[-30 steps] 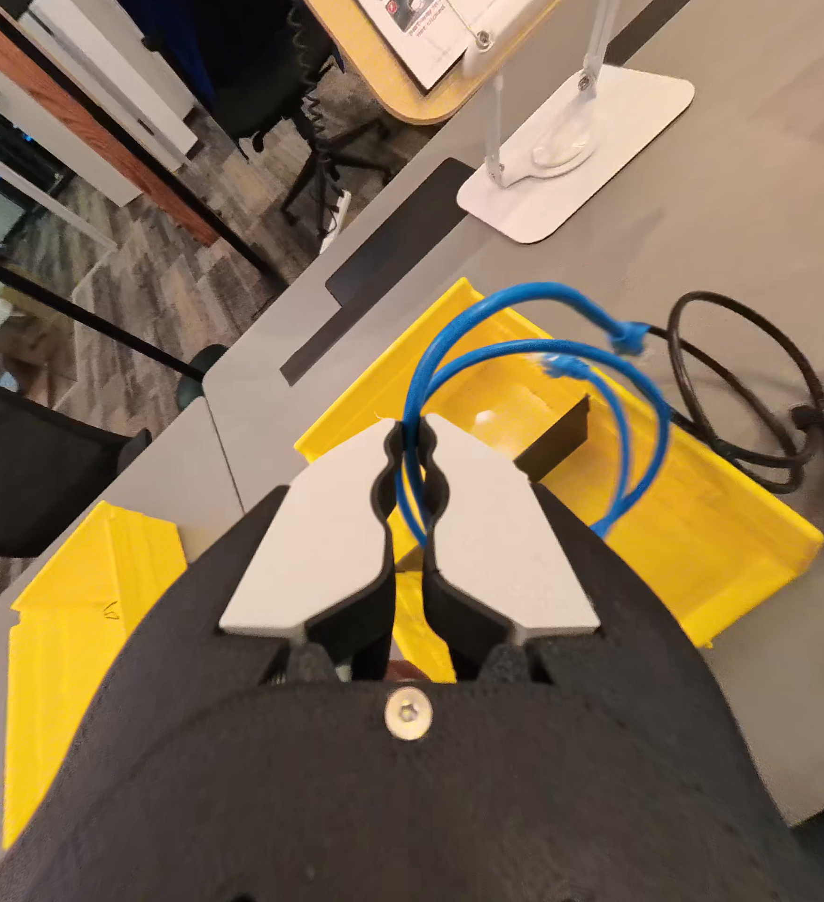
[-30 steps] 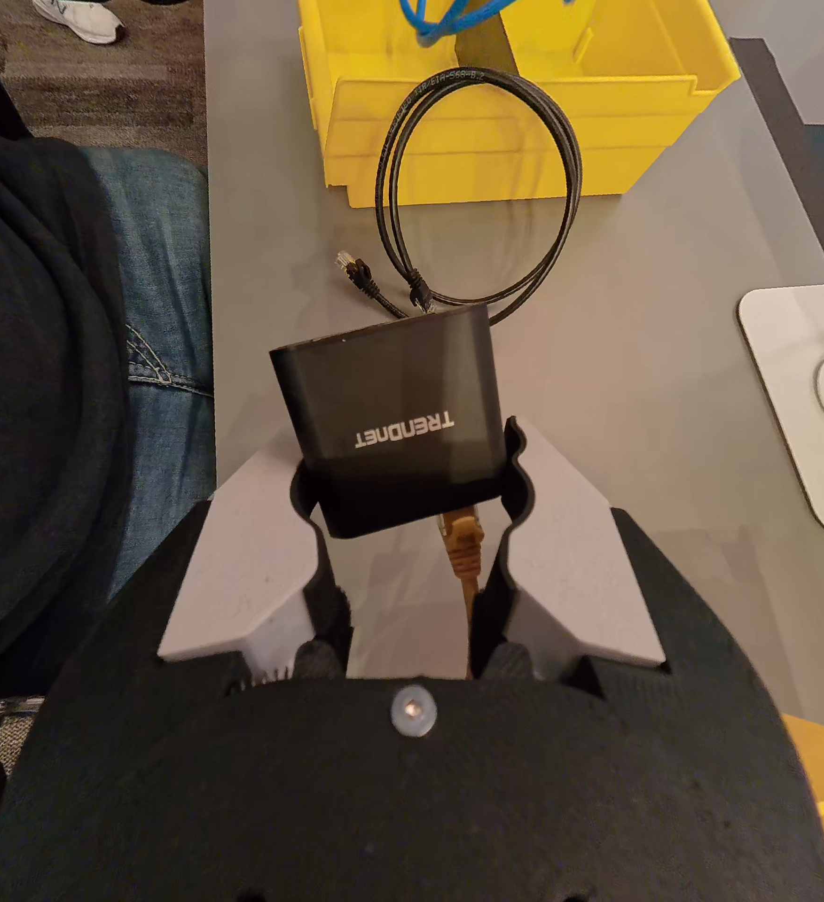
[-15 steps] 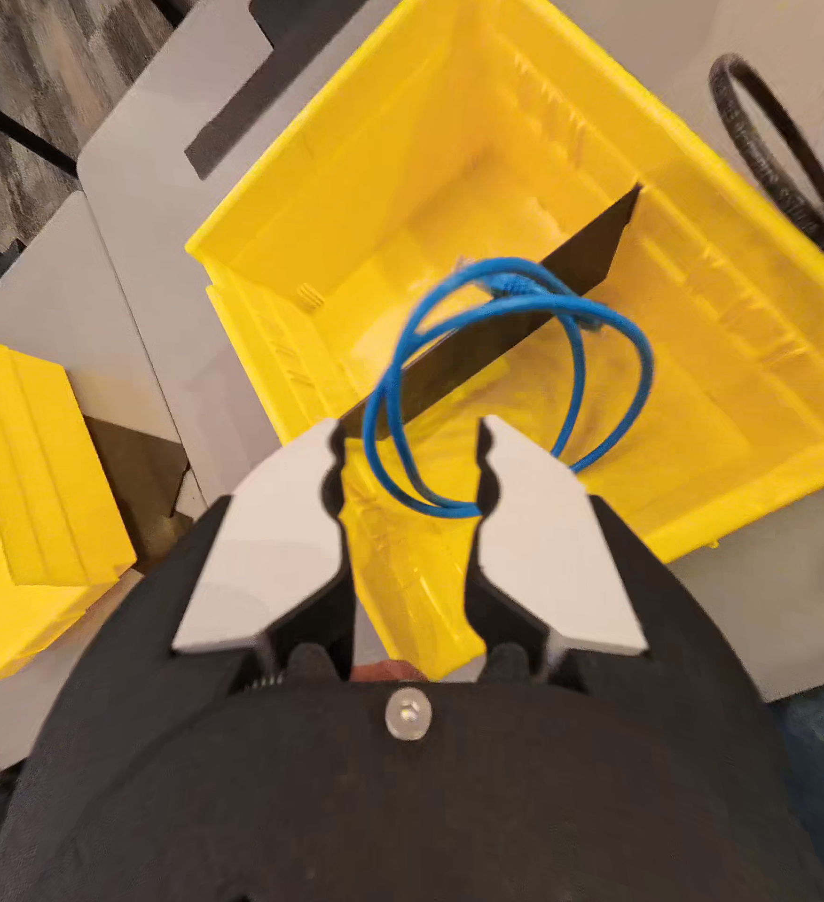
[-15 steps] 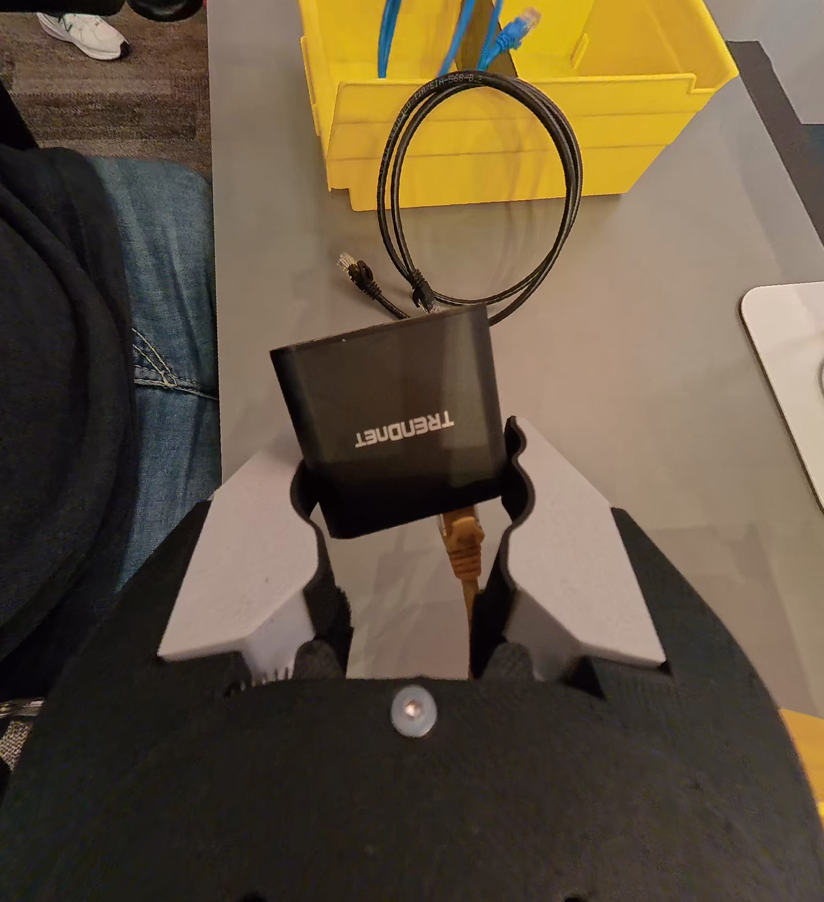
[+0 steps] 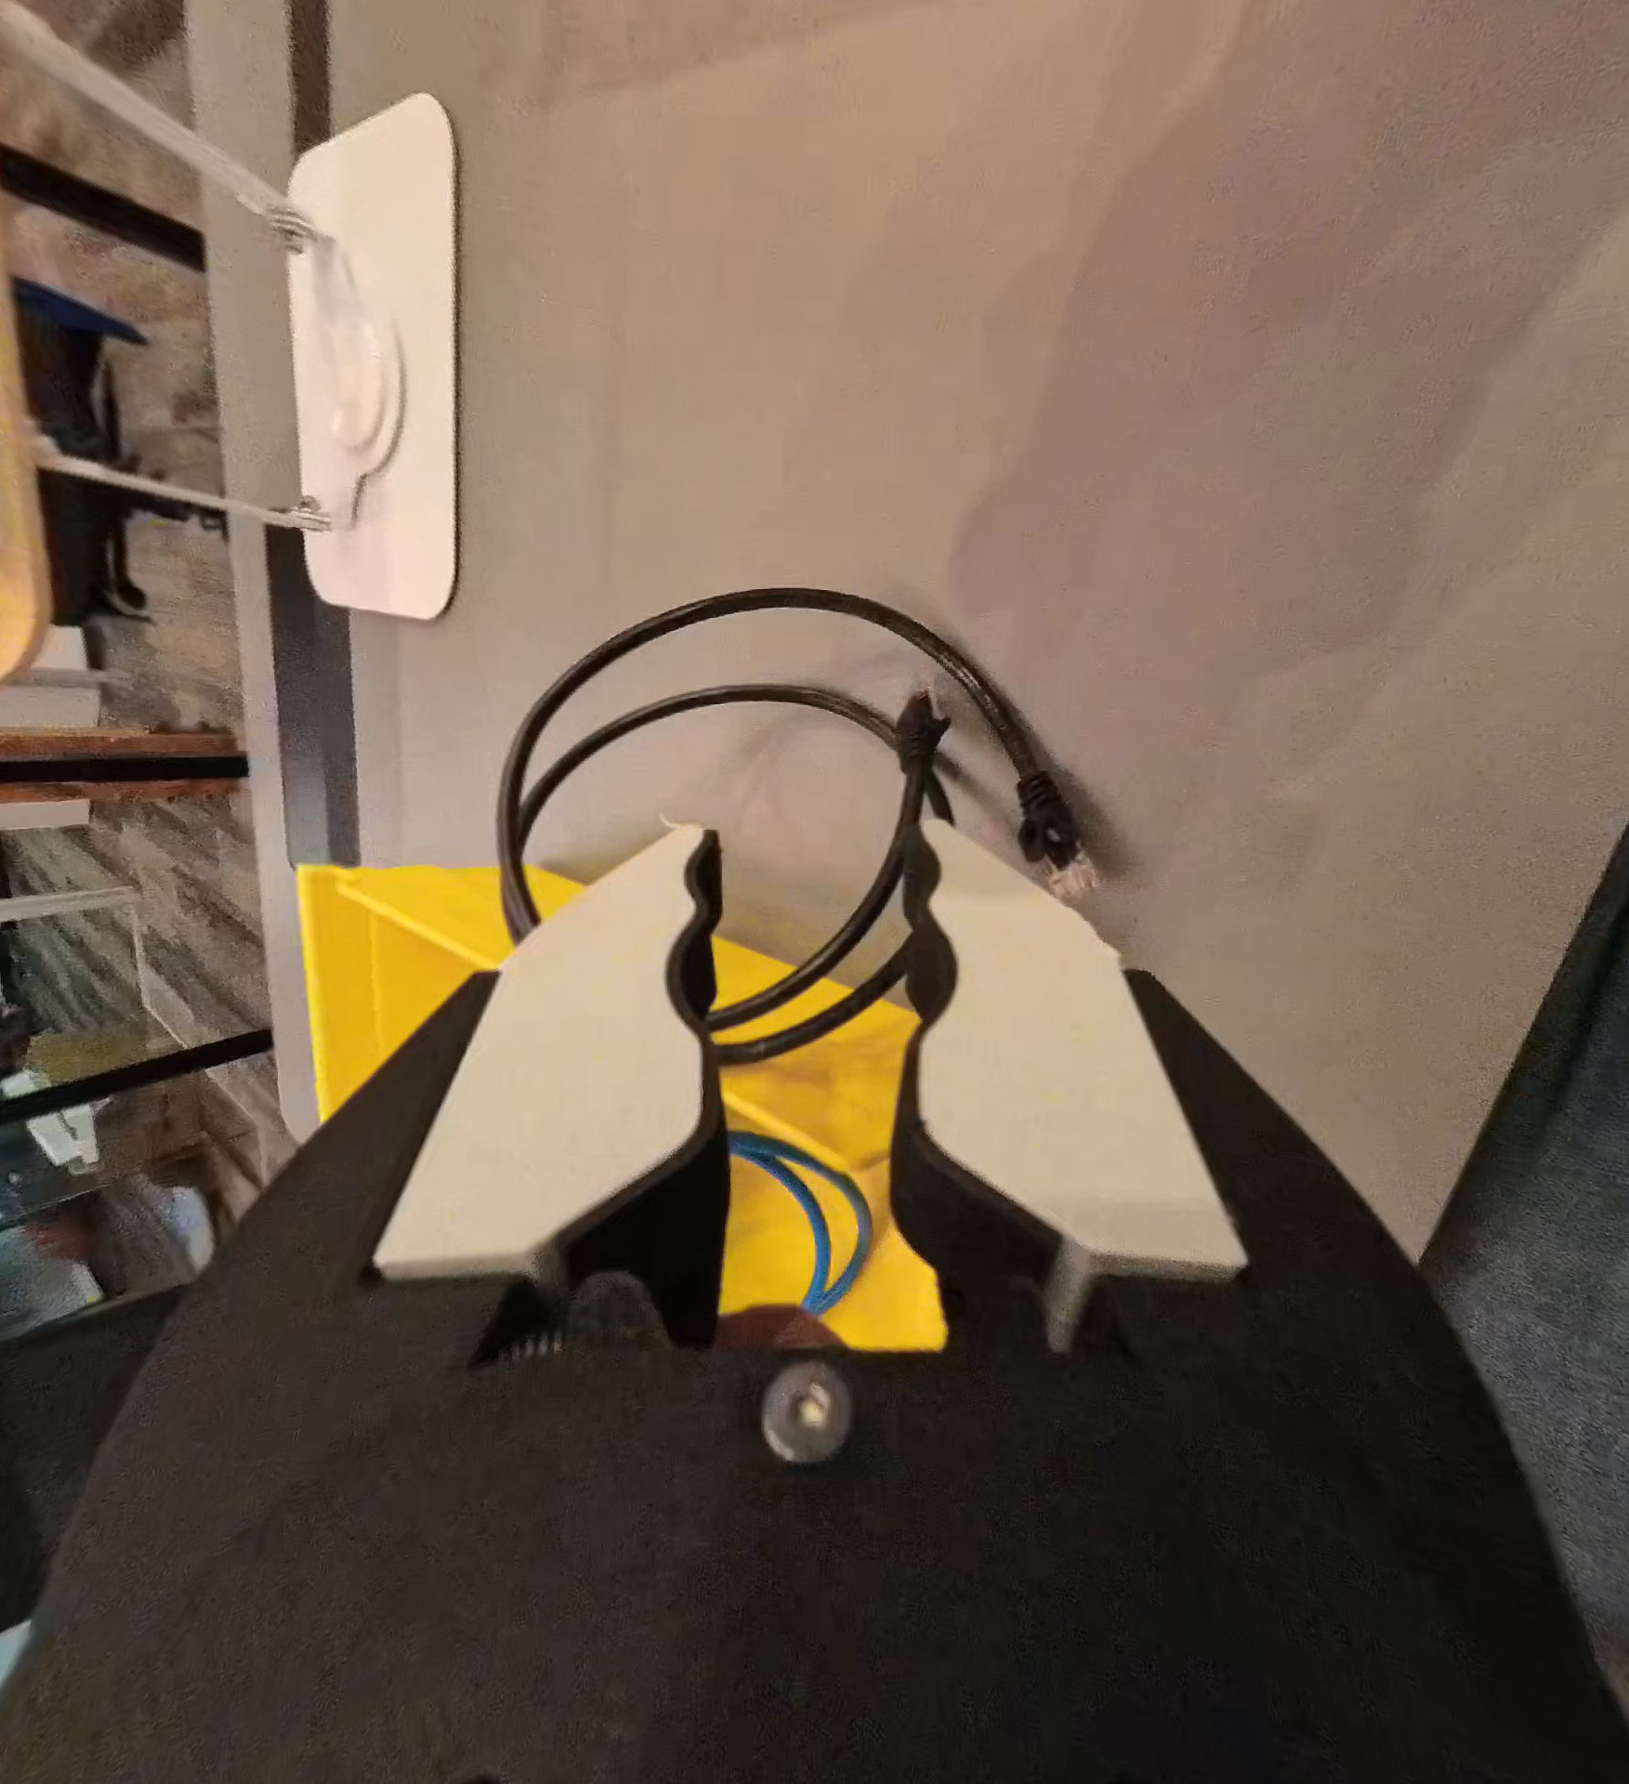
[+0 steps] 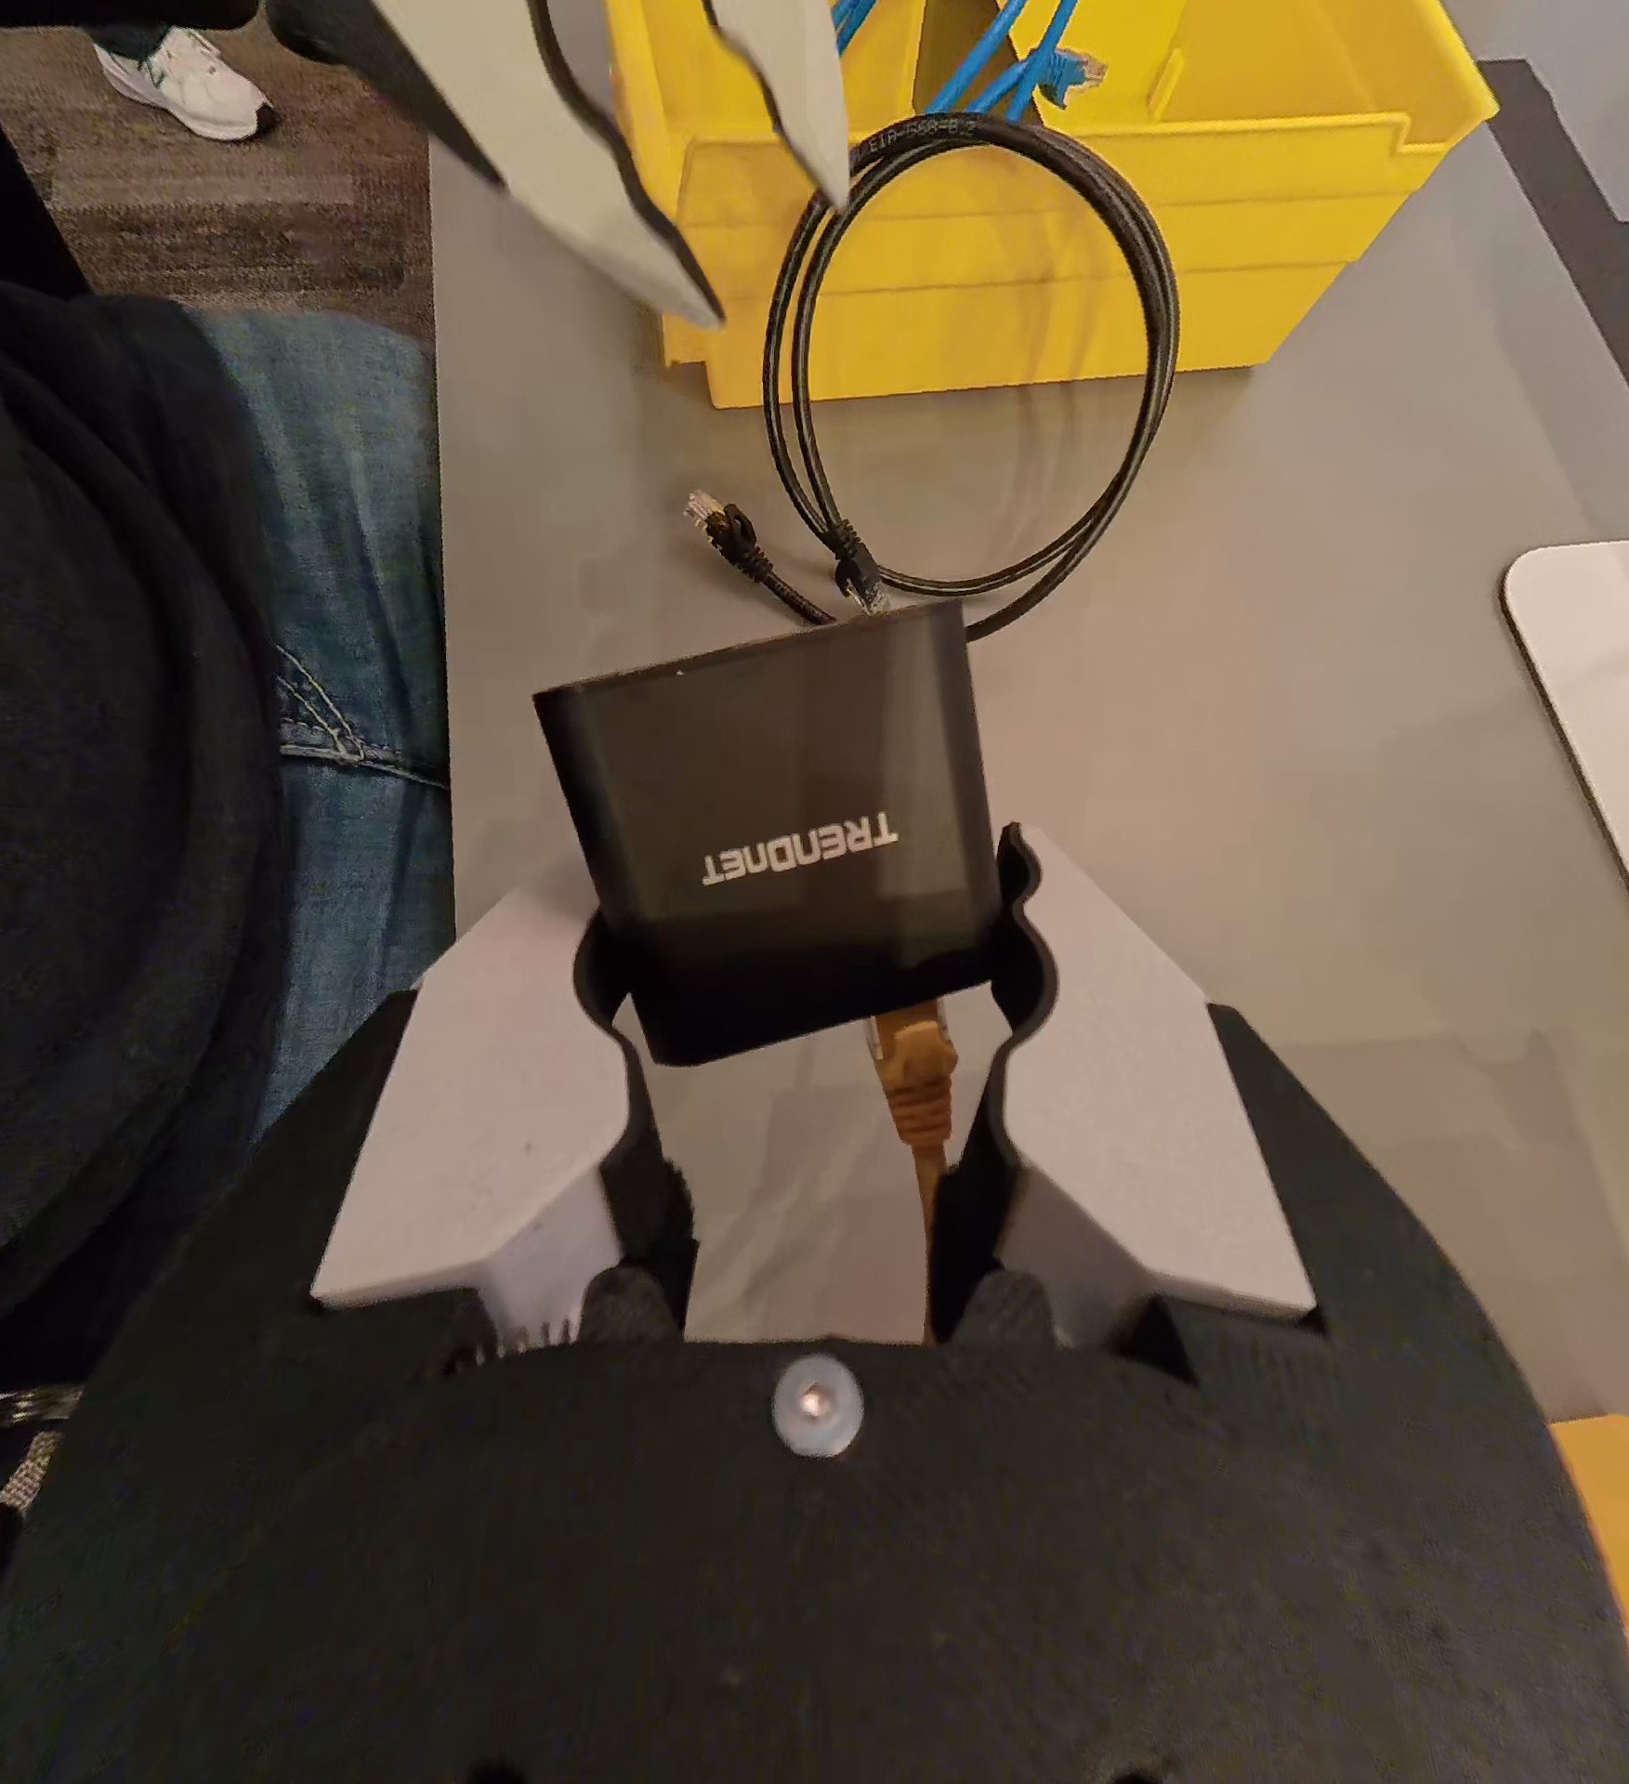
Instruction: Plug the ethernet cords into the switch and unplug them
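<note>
My right gripper is shut on the near end of the black switch and holds it over the grey table. An orange ethernet cord is plugged into the switch's near face. A coiled black ethernet cord leans on the yellow bin, both plugs free near the switch. My left gripper is open, with a strand of the black cord's coil between its fingers; it also shows in the right wrist view. The blue cord lies in the bin, and also shows in the left wrist view.
A white stand base sits on the table beyond the bin, also at the right wrist view's edge. A person's jeans-clad leg and dark garment are at the table's left edge. Across from one pair of fingers to the other is roughly 15 centimetres.
My left gripper opened and let the blue cord drop into the bin, then swung over to the black cord's coil. The right gripper and switch have not moved.
</note>
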